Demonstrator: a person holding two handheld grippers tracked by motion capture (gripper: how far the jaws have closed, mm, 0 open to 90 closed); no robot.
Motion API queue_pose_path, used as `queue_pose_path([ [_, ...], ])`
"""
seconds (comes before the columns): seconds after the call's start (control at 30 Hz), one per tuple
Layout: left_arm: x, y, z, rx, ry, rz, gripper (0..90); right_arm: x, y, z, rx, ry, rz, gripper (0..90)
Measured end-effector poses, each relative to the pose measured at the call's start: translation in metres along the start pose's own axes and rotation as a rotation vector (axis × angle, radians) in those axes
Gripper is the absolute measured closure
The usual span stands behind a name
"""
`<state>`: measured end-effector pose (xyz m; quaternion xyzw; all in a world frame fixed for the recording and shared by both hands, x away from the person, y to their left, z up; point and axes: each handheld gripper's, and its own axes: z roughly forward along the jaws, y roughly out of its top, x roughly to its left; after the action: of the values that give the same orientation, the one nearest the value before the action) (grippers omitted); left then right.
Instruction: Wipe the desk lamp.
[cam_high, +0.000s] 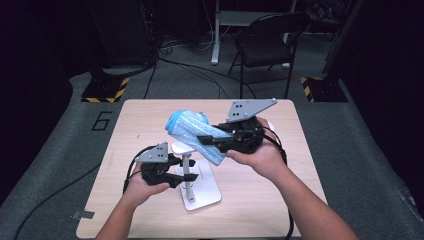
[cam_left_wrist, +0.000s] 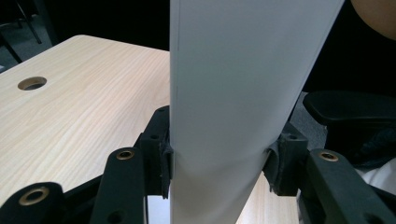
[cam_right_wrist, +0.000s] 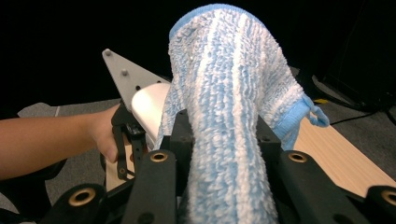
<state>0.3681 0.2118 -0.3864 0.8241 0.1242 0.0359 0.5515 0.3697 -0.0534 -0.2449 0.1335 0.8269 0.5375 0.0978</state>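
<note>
Nearest, the left tongs (cam_high: 181, 176) clamp the white stand's post (cam_high: 186, 170) to steady it on the bench (cam_high: 260, 210). Just beyond and above the stand, the right tongs (cam_high: 204, 140) grip a blue-and-white striped sock (cam_high: 192, 131), poised over the stand's top, likely for fitting on.

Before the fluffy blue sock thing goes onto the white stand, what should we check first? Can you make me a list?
1. Right gripper shut on the blue striped cover: ok.
2. Left gripper clamps the white post from both sides: ok.
3. Stand base flat on the table: ok.
4. Cover near the stand's white top: ok, beside it.
5. Cover's open end facing the top: cannot tell.
6. Cables clear of the stand: cannot tell.
</note>
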Motion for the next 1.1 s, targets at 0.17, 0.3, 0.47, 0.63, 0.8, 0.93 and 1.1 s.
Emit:
queue_pose_path([
  [0.17, 0.001, -0.001, -0.003, 0.000, -0.003, 0.007, 51.4, -0.005, -0.006, -0.008, 0.007, -0.017, 0.012, 68.9],
  [0.3, 0.002, -0.003, -0.007, -0.004, -0.011, 0.002, 51.3, -0.010, -0.012, -0.015, 0.010, -0.030, 0.030, 68.9],
  [0.47, 0.006, -0.008, -0.014, -0.019, -0.010, -0.008, 51.1, -0.014, -0.018, -0.021, 0.013, -0.049, 0.051, 68.8],
  [0.63, 0.006, -0.011, -0.020, -0.020, 0.001, -0.013, 50.9, -0.018, -0.025, -0.027, 0.014, -0.068, 0.066, 68.8],
  [0.8, 0.005, -0.012, -0.022, -0.021, 0.009, -0.018, 51.0, -0.022, -0.029, -0.034, 0.019, -0.086, 0.078, 68.7],
  [0.93, 0.005, -0.012, -0.024, -0.017, 0.029, -0.020, 50.9, -0.024, -0.032, -0.038, 0.024, -0.102, 0.086, 68.6],
  [1.1, 0.004, -0.012, -0.027, -0.015, 0.051, -0.031, 50.7, -0.024, -0.034, -0.041, 0.030, -0.105, 0.089, 68.5],
])
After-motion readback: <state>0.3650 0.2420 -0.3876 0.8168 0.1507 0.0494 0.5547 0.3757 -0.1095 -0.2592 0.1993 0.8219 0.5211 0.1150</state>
